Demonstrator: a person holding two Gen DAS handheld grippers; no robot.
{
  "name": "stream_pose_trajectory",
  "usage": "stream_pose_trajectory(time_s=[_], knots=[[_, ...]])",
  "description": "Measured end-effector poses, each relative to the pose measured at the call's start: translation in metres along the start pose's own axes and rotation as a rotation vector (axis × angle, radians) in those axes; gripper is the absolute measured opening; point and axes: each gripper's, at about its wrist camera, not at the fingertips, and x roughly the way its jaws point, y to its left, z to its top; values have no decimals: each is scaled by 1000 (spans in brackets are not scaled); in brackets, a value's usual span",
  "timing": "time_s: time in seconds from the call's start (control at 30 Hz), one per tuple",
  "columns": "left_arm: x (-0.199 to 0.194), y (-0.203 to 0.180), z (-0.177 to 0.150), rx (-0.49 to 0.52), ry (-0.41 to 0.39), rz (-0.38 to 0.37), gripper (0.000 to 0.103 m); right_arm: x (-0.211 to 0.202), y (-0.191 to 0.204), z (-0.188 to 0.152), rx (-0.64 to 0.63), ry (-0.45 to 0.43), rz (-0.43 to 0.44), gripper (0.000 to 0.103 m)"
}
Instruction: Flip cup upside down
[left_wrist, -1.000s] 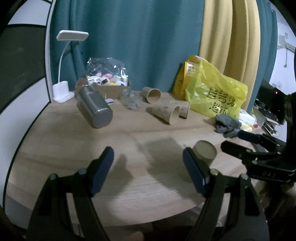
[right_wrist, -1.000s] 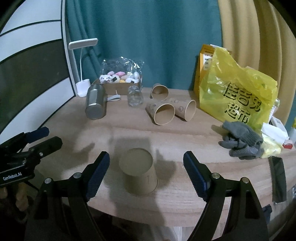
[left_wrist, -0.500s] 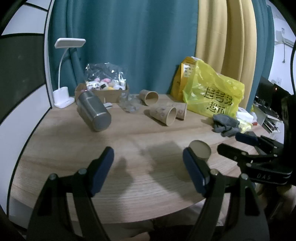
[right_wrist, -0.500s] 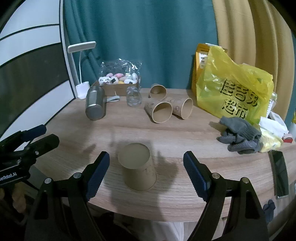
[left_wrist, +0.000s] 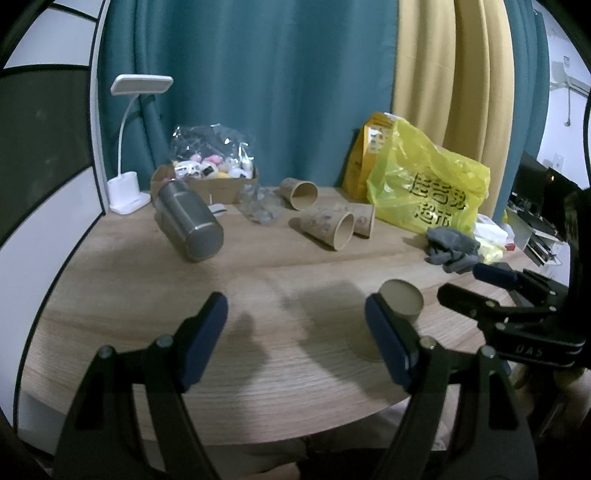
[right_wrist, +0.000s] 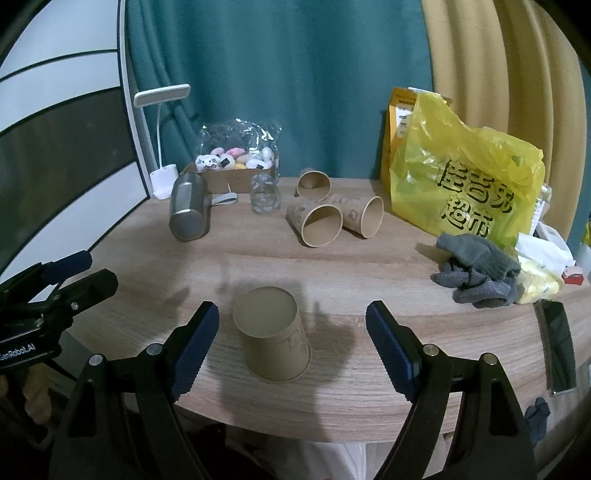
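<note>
A brown paper cup (right_wrist: 273, 334) stands upside down near the front edge of the round wooden table (right_wrist: 332, 266). My right gripper (right_wrist: 291, 347) is open and empty, its jaws on either side of the cup, not touching it. The cup also shows in the left wrist view (left_wrist: 397, 308), partly behind my right finger. My left gripper (left_wrist: 295, 336) is open and empty, to the left of the cup over the table front. Three more paper cups (right_wrist: 321, 225) lie on their sides further back.
A steel tumbler (right_wrist: 188, 212) lies on its side at back left, with a white lamp (right_wrist: 162, 147), a box of toys (right_wrist: 236, 166) and a clear glass (right_wrist: 264, 194). A yellow bag (right_wrist: 465, 184), grey gloves (right_wrist: 476, 269) and a phone (right_wrist: 557, 347) are right.
Both grippers have drawn back and risen slightly from the table. The upside-down cup has stayed in place between my right jaws.
</note>
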Motion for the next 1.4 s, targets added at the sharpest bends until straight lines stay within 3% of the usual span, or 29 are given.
stream_pose_trajectory(time_s=[1.4], knots=[[0,1,-2,-27,2,25,78,3,6,-1,-7,9,10,84]])
